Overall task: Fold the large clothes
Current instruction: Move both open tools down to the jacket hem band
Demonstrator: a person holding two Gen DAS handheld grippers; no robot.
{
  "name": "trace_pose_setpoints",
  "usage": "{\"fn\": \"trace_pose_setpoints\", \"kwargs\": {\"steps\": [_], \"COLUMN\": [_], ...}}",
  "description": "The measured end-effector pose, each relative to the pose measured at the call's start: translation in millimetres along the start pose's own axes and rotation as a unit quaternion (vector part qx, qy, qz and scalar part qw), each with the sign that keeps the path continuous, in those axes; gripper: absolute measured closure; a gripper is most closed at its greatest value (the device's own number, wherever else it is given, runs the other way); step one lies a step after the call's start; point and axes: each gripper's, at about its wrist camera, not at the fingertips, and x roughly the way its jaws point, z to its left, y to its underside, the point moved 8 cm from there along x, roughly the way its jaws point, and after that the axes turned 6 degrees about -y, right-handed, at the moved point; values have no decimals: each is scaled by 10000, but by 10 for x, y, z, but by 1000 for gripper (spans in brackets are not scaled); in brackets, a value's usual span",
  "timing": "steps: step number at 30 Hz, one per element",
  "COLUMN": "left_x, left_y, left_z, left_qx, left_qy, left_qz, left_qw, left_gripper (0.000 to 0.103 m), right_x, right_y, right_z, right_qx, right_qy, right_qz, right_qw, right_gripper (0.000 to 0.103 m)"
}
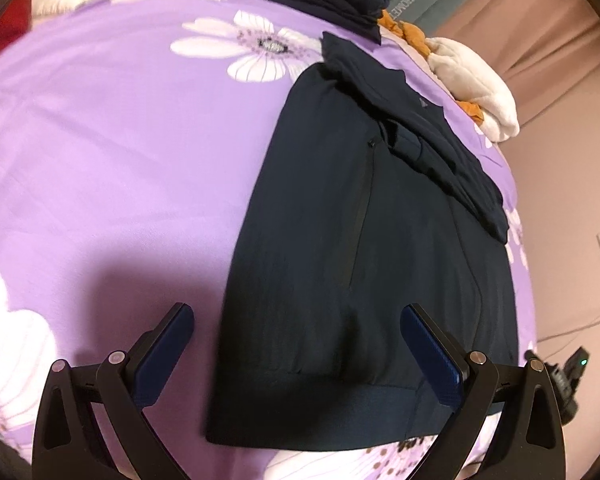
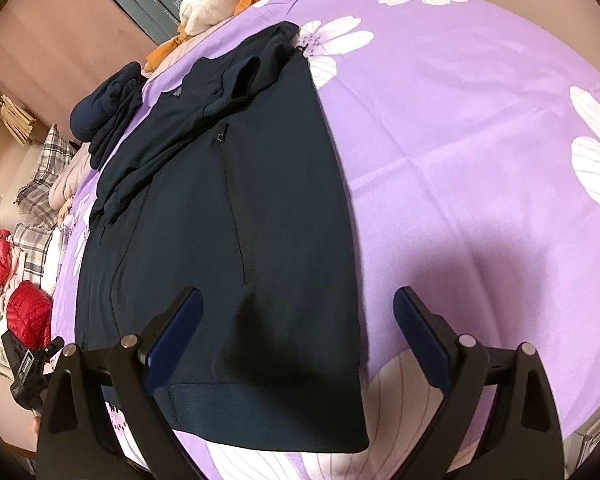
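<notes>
Both grippers, left gripper [image 1: 296, 354] and right gripper [image 2: 296, 336], hang spread and empty over the jacket [image 1: 364, 264] hem. Sides look folded in; next, pinch the hem corners.

- A dark navy zip-up jacket [image 1: 340, 248] [image 2: 236, 240] lies flat on the bed, folded lengthwise into a long narrow strip.
- Its ribbed hem [image 1: 312, 420] [image 2: 268, 416] lies at the near edge of the bed.
- Bunched, creased layers are folded over the far end.
- A closed zipper runs along the top face.
</notes>
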Motion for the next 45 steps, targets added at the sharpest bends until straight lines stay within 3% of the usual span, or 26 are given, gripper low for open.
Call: {"fn": "trace_pose_setpoints", "kwargs": {"steps": [8,16,27,34,39,45], "left_x": [34,61,171,238,256,217], "left_y": [-54,-110,-228,-345,-394,-345], "left_z": [-51,-133,-304,-375,-377,-403], "left_qx": [-132,-238,10,-105,-207,-89], "left_qy": [530,1194,1498,1937,2196,2285], "left_qz": [100,239,408,597,705,726], "left_qw": [9985,9923,9879,9792,9728,9708], "left_gripper": [1,1,1,1,1,1], "right_x": [84,140,275,396,460,425], "right_y": [-10,-93,-275,-402,-464,-391], "right_z": [25,4,101,168,197,198], "right_qx": [-31,169,202,310,423,586], "right_qy": [-71,-436,-941,-1315,-1531,-1810], "right_qz": [69,30,52,86,136,255], "right_qw": [9999,9989,9953,9908,9872,9814], "right_gripper": [6,5,5,6,10,23]}}
